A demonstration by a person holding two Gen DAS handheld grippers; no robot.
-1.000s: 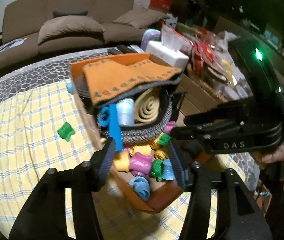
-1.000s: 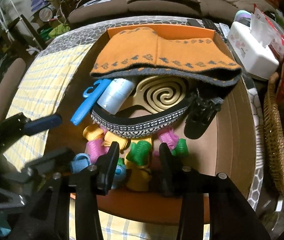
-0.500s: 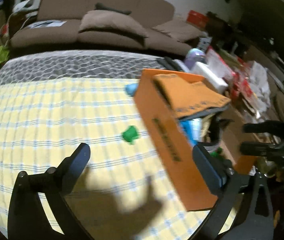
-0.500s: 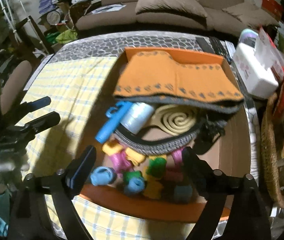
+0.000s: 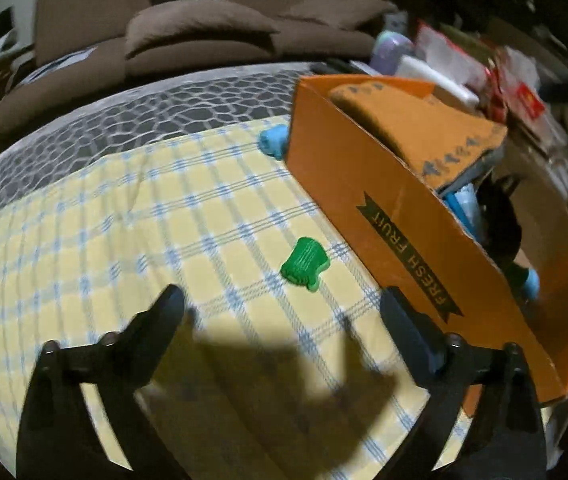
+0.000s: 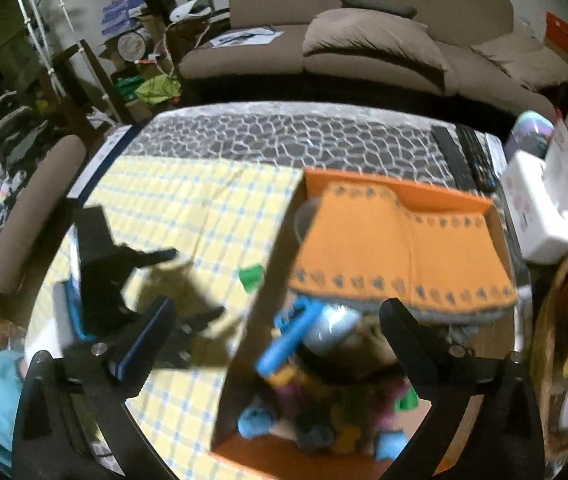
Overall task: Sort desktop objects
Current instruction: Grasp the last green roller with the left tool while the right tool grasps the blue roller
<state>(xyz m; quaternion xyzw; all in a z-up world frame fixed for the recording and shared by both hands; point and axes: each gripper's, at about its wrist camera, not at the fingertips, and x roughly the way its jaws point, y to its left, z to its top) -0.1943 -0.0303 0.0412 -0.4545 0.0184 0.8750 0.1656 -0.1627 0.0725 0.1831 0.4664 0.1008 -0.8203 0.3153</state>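
Left gripper (image 5: 280, 304) has swung off the orange box (image 5: 408, 220), jaws now wide open, empty. Green curler (image 5: 305, 264) lies on the desk at 12 o'clock, near. Right gripper (image 6: 276, 320) backs up, jaws open, empty. Likely next: pick curler, box it.

The room is dim and warm-toned, lit from above and behind the cameras; both fisheye views bend straight lines hard and fall to black at the corners; the left gripper (image 5: 280, 308) throws a broad, soft-edged shadow across the yellow checked cloth (image 5: 124, 240); in the right wrist view motion blur smears the orange box (image 6: 364, 264) and its contents, while the brown sofa (image 6: 364, 40) stays fairly sharp.
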